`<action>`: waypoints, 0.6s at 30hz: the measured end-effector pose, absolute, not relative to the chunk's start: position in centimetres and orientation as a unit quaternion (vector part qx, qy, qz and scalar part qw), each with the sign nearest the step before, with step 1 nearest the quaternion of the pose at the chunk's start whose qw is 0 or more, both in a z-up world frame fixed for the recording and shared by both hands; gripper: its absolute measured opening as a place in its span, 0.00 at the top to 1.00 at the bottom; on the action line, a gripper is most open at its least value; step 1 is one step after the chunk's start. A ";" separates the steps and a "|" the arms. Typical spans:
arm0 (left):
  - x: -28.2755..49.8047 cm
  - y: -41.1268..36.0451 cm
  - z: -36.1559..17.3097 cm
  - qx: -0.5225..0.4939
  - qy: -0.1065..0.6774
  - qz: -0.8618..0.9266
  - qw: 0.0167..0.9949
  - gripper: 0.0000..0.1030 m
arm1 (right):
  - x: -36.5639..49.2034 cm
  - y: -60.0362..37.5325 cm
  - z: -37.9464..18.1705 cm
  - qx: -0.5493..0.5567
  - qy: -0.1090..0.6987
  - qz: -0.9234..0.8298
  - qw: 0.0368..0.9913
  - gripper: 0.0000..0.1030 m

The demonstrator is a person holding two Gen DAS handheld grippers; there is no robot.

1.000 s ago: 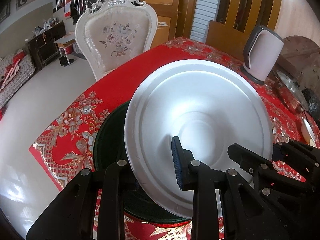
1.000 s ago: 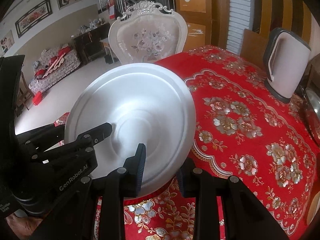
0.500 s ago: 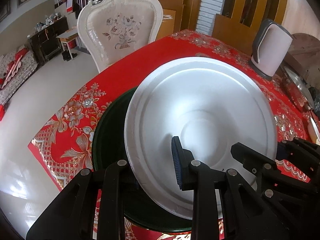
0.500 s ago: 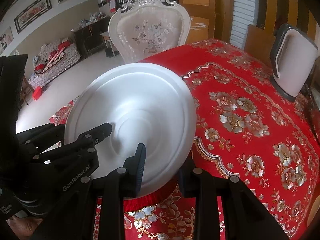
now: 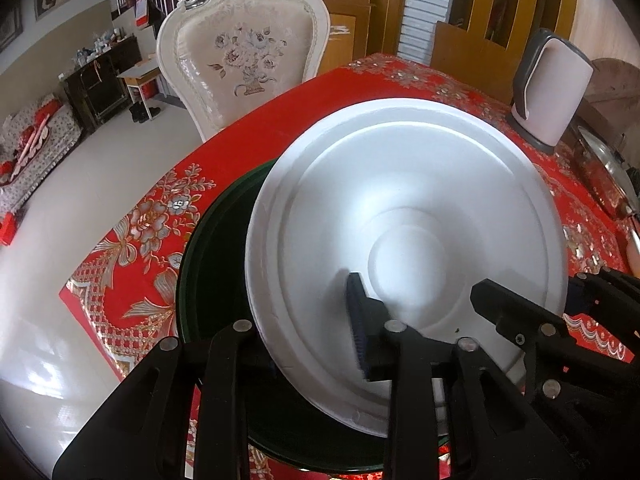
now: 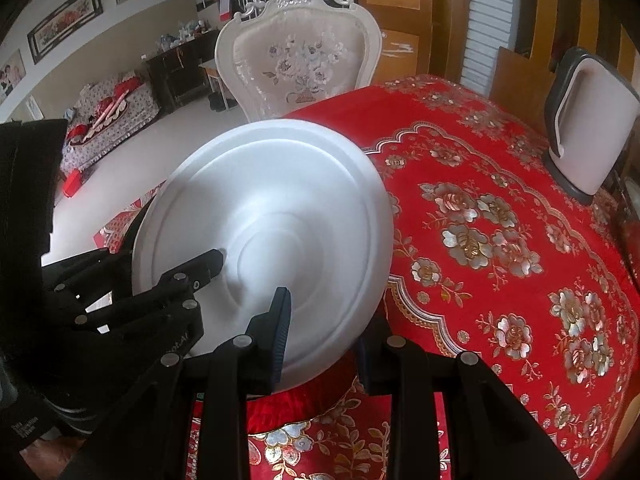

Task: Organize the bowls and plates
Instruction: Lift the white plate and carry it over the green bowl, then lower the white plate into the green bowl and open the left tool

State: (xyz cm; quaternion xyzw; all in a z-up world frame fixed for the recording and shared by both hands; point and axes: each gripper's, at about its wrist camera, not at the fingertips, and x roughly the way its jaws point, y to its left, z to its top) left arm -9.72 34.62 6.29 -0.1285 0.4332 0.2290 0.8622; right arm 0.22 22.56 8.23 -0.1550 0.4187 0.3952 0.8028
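Note:
A large white plate (image 5: 404,216) is held tilted above a dark green plate (image 5: 216,264) that lies on the red tablecloth. My left gripper (image 5: 312,340) is shut on the white plate's near rim, one finger on top and one hidden beneath. My right gripper (image 6: 320,324) is shut on the same white plate (image 6: 272,216) at its near right rim. The left gripper's fingers (image 6: 192,272) show in the right wrist view, on the plate's left side. Only an edge of the green plate shows in the right wrist view.
A white kettle (image 5: 552,92) stands at the table's far right, also in the right wrist view (image 6: 592,128). A metal lid (image 5: 604,168) lies beyond it. A cream floral chair (image 5: 244,52) stands at the far table edge. The table's left edge drops to the floor (image 5: 60,208).
Both grippers have carried the white plate slightly forward and lower over the green plate. Both grips are unchanged.

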 end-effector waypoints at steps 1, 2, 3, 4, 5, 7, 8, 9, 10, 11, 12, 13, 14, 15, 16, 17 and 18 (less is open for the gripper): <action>-9.7 34.6 6.3 -0.129 0.433 0.230 0.862 0.68 | 0.2 22.5 8.2 -0.153 0.419 0.396 0.803 0.70; -9.7 34.6 6.3 -0.130 0.433 0.230 0.862 0.68 | 0.2 22.5 8.2 -0.152 0.419 0.397 0.802 0.70; -9.7 34.7 6.3 -0.130 0.433 0.230 0.862 0.68 | 0.2 22.4 8.3 -0.151 0.419 0.397 0.803 0.70; -9.6 34.7 6.3 -0.131 0.433 0.230 0.862 0.67 | 0.3 22.4 8.3 -0.148 0.420 0.398 0.802 0.70; -9.6 34.7 6.3 -0.131 0.433 0.231 0.862 0.65 | 0.4 22.4 8.3 -0.146 0.421 0.399 0.801 0.70; -9.6 34.7 6.3 -0.131 0.430 0.233 0.862 0.58 | 0.3 22.3 8.4 -0.144 0.420 0.399 0.802 0.70; -9.6 34.8 6.4 -0.131 0.426 0.237 0.863 0.52 | 0.3 22.2 8.5 -0.143 0.419 0.399 0.803 0.70; -9.7 34.9 6.5 -0.133 0.423 0.240 0.864 0.51 | 0.3 22.2 8.6 -0.141 0.419 0.399 0.803 0.70; -9.7 35.0 6.6 -0.133 0.419 0.241 0.865 0.50 | 0.4 22.0 8.7 -0.136 0.419 0.401 0.803 0.69; -9.7 35.1 6.7 -0.132 0.418 0.244 0.865 0.50 | 0.3 22.0 8.8 -0.134 0.420 0.403 0.802 0.69; -9.7 35.1 6.7 -0.132 0.418 0.245 0.865 0.50 | 0.2 22.0 8.8 -0.135 0.419 0.403 0.802 0.69; -9.7 35.1 6.7 -0.131 0.417 0.245 0.865 0.50 | 0.2 22.0 8.8 -0.135 0.419 0.402 0.803 0.68; -9.7 35.1 6.7 -0.129 0.417 0.246 0.866 0.50 | 0.2 22.0 8.8 -0.134 0.419 0.402 0.803 0.68; -9.7 35.0 6.7 -0.127 0.416 0.248 0.866 0.50 | 0.2 21.9 8.8 -0.132 0.420 0.404 0.802 0.68; -9.7 35.1 6.7 -0.125 0.415 0.250 0.866 0.50 | 0.3 21.9 8.8 -0.129 0.421 0.406 0.801 0.68; -9.8 35.1 6.7 -0.125 0.413 0.250 0.867 0.50 | 0.3 21.8 8.9 -0.126 0.421 0.408 0.800 0.68; -9.8 35.1 6.8 -0.127 0.412 0.250 0.867 0.50 | 0.2 21.8 9.0 -0.122 0.421 0.411 0.799 0.68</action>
